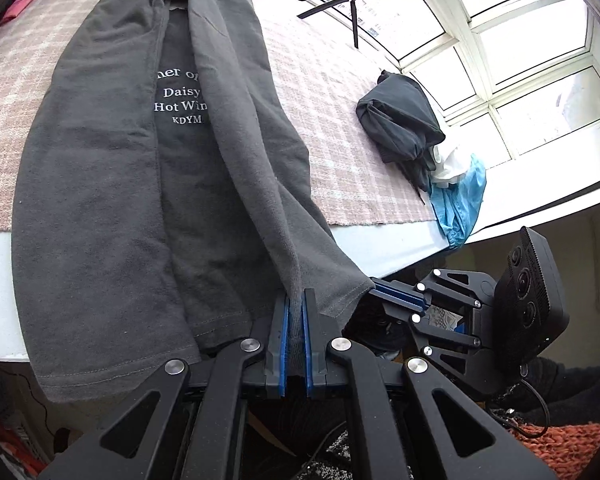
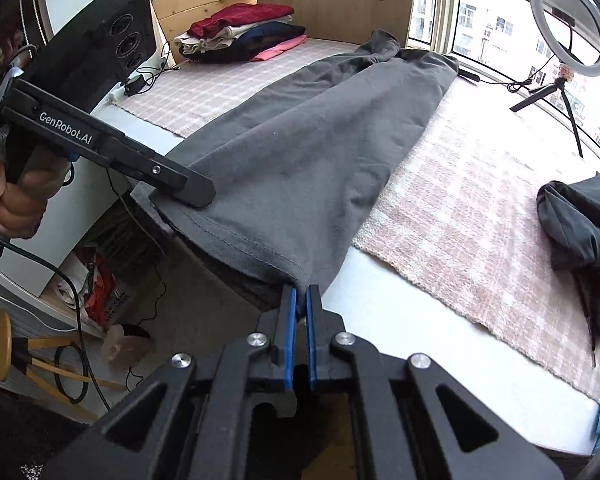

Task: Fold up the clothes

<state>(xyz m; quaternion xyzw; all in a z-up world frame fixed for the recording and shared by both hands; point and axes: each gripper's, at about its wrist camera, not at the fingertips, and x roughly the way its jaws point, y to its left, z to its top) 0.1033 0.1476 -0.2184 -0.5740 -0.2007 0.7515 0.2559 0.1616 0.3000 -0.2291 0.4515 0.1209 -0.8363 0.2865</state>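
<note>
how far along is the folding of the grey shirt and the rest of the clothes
Done: a folded stack sits at the far end of the bed, and the grey shirt has both sides turned in over its print. In hand: the left gripper and right gripper are each shut on the hem at the bed's near edge. Left: folding it lengthwise, then the dark heap and blue garment.

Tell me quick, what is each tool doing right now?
Left tool: closed on the bottom hem of the grey T-shirt.
Right tool: closed on the hem's other corner.
</note>
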